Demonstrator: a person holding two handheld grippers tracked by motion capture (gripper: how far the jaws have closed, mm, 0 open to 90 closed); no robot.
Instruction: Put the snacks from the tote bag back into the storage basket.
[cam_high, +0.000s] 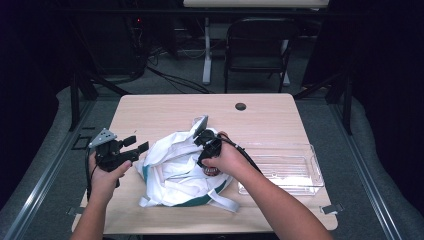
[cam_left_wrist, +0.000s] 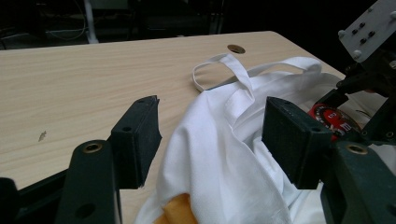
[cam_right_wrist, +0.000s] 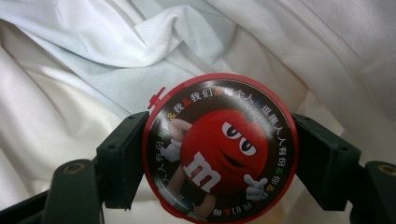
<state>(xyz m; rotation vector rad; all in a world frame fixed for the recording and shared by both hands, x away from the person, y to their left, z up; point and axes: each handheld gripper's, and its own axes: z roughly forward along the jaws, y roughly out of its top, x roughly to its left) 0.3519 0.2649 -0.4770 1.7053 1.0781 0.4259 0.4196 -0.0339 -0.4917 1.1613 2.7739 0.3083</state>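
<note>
Crumpled white cloth bag (cam_high: 175, 167) mid-table, straps trailing, clear plastic tray (cam_high: 285, 167) just beside on the right. Round red-rimmed candy tin (cam_right_wrist: 219, 151), cartoon red candy figure on a dark lid, clamped between jaws of right gripper (cam_high: 207, 145) over the bag folds. Left gripper (cam_high: 122, 150) agape, holding nothing, at the bag's left edge.

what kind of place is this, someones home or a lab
Probably a lab or recording workspace, not a home: a bare wooden table with a cable hole, dark curtained surrounds, cables on the floor and a folding chair behind.
</note>
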